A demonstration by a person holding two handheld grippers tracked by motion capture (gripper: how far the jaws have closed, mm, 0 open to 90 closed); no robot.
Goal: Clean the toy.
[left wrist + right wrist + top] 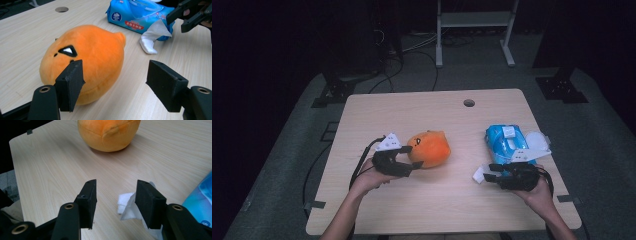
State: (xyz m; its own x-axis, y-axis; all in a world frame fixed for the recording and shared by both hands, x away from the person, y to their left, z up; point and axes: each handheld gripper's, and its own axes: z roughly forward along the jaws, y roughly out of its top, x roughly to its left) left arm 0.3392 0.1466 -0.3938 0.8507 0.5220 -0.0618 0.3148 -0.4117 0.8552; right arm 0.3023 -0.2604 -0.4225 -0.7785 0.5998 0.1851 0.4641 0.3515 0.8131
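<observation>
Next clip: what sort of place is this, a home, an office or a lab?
Probably a lab or test room: a bare wooden table with a cable hole, cables on the grey floor, and dark stands around it.

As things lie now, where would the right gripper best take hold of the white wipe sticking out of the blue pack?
Probably the wipe's loose crumpled end lying on the table, clear of the blue wipes pack. Come level from the person's side, where the right gripper has open jaws just short of it: that end is thin, free and soft, so it should pinch easily.
</observation>
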